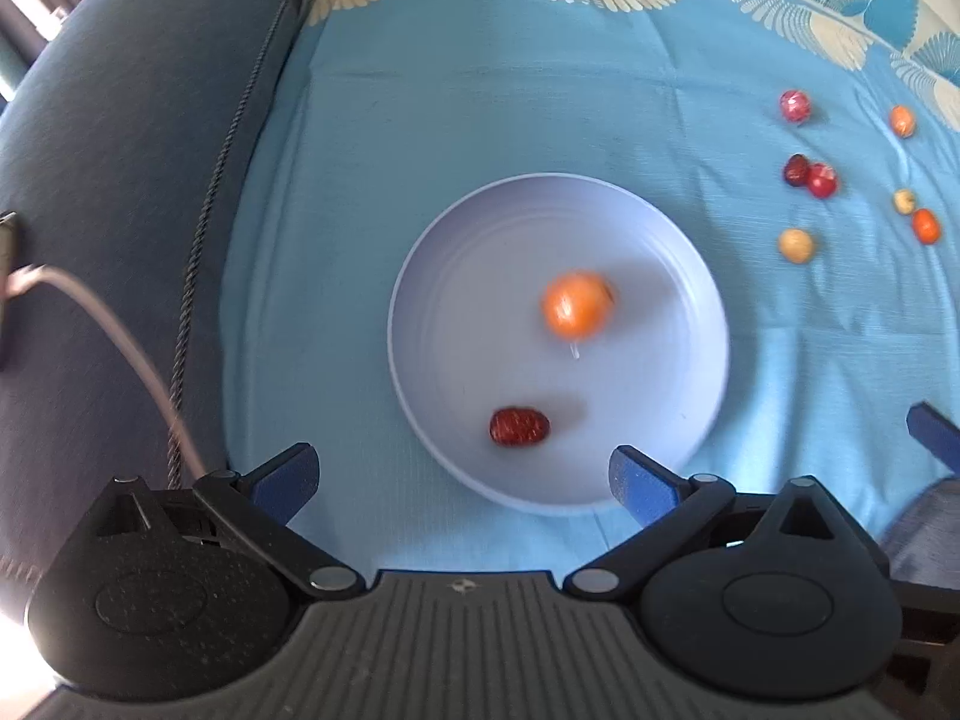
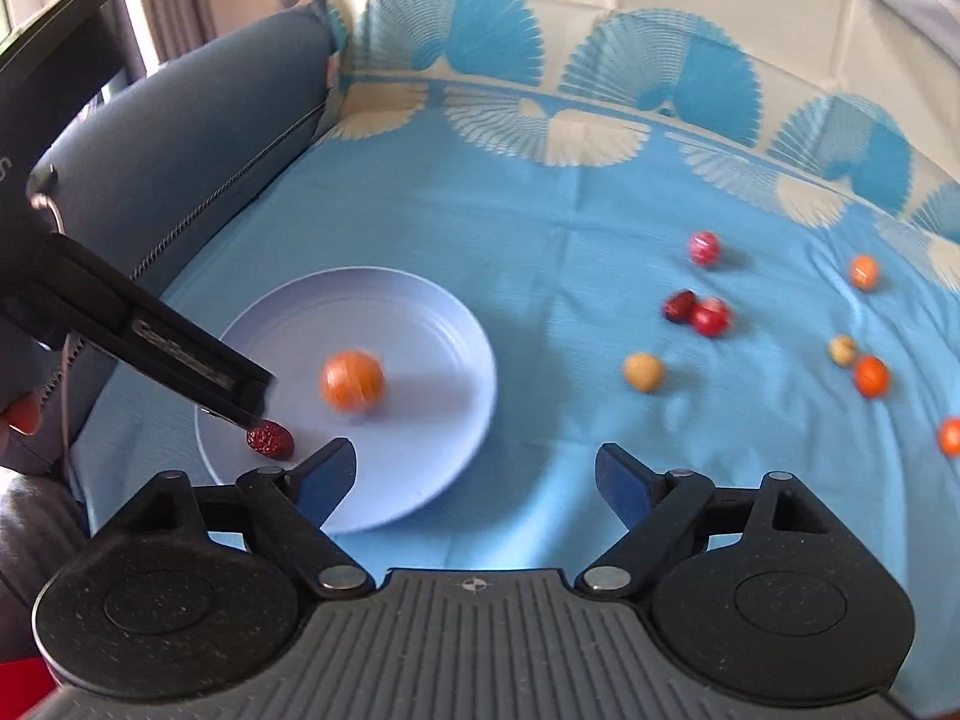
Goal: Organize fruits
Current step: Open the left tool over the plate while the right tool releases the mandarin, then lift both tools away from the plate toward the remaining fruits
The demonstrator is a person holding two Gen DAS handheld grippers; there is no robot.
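With both grippers [image 1: 462, 474] [image 2: 474, 474] being held open, the blurred orange [image 1: 577, 304] is risking rolling off the plate [image 1: 690, 420].

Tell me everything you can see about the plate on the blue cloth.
The plate is round, pale lavender, smooth like plastic, with a raised rim and faint rings. It lies flat on the blue cloth near the sofa arm. On it are a blurred orange fruit and a wrinkled red date, apart. Neither open claw touches it.
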